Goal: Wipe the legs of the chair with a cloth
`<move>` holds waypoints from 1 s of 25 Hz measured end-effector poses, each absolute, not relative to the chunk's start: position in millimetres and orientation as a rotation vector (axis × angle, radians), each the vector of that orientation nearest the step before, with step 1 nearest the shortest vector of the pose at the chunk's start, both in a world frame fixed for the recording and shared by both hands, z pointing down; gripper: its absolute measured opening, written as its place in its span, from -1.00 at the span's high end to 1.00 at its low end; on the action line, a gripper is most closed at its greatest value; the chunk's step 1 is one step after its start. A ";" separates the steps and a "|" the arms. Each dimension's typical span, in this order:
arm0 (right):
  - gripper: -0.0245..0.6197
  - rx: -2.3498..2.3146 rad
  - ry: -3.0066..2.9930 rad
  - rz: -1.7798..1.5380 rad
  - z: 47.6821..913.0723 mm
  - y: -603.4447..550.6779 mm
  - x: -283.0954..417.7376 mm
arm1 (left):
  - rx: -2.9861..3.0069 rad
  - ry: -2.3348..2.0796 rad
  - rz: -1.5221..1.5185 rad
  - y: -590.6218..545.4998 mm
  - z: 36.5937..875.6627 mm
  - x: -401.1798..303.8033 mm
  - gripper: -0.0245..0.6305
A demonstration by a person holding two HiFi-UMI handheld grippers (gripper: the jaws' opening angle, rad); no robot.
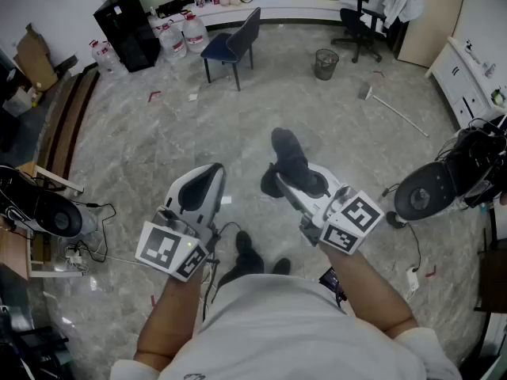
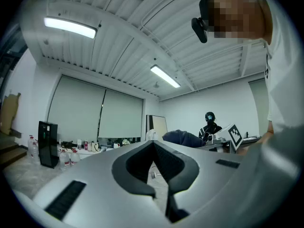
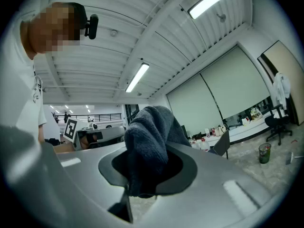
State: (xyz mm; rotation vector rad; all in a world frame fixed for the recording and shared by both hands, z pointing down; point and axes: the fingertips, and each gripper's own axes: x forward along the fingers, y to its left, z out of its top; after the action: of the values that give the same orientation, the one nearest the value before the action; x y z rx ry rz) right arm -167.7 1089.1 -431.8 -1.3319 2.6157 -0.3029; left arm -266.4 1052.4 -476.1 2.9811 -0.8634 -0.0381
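Standing on a wide grey marble-patterned floor (image 1: pixel 158 141), a person in a white top held a two-jaw gripper in each hand, well apart from the dark blue chair with thin black legs (image 1: pixel 232 44), which stood far across the room near a long white counter (image 1: pixel 277 10). The wiping looked not yet begun, as neither gripper was anywhere near a leg. The first risk seemed to lie in the walk over: a long-handled white broom (image 1: pixel 394 109) lay on the floor to the right and loose black cables (image 1: pixel 101 207) trailed at the left, and either could catch a foot. The left gripper (image 1: pixel 212 171) had its grey jaws brought together with nothing between them. The right gripper (image 1: pixel 303 188) was clamped on a dark grey fluffy cloth (image 3: pixel 149 132), which bunched up above the jaws and drooped in front of them. If only a small fold was pinched, a hard rub against a leg might pull the cloth free, or the bare jaw tips might scrape the leg. How much cloth sat inside the clamp could not be made out, because the wad covered the jaw tips in the right gripper view. The chair's far legs were partly hidden behind its seat, and any dirt on them was too small to see.
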 end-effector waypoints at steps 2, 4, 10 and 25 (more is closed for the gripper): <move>0.67 -1.337 2.617 -0.298 -430.6 1088.0 -168.7 | 2.982 -0.861 -0.042 1051.7 -476.4 -267.0 0.91; 0.66 -1.341 2.619 -0.294 -429.5 1088.7 -171.1 | 2.982 -0.856 -0.045 1052.4 -475.2 -268.7 0.91; 0.66 -1.355 2.638 -0.281 -428.3 1083.8 -171.1 | 2.959 -0.843 -0.051 1045.7 -468.5 -266.7 0.91; 0.66 -1.411 2.628 -0.304 -423.4 922.4 -217.2 | 2.970 -0.839 -0.094 884.5 -469.9 -325.3 0.91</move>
State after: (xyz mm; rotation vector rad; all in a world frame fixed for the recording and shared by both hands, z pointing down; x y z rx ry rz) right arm -217.2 922.4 -423.4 -1.4106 2.6283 -0.3044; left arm -325.3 884.5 -469.9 2.9702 -0.8392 -0.0938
